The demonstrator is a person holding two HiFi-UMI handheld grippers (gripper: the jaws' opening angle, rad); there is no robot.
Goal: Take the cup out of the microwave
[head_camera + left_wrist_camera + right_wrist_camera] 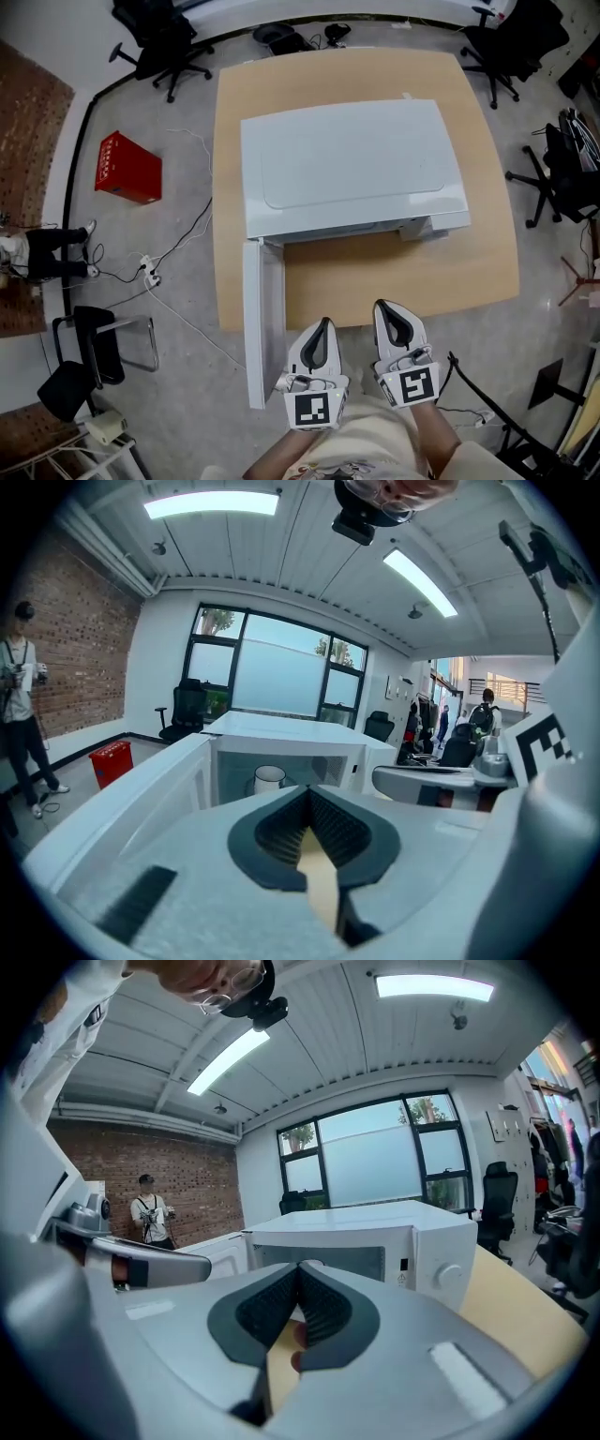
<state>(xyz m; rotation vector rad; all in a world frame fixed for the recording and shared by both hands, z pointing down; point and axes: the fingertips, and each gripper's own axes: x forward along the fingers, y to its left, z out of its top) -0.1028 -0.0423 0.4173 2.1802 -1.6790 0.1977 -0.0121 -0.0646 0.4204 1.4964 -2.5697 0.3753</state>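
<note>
Microwave [352,169] on tabletop [487,253], door [253,319] swung open. Cup [269,778], white, upright inside the cavity, left of centre. Left gripper [322,326] and right gripper [384,309] at the tabletop's near edge, apart from the microwave. Fingers of both closed, holding nothing. Red crate [127,169] on floor: white print too small to read.

Ahead of me the microwave [352,164] sits on the table [394,272], door [255,319] open at its left, cup [269,778] inside, left gripper [323,325] and right gripper [386,309] side by side before it.
</note>
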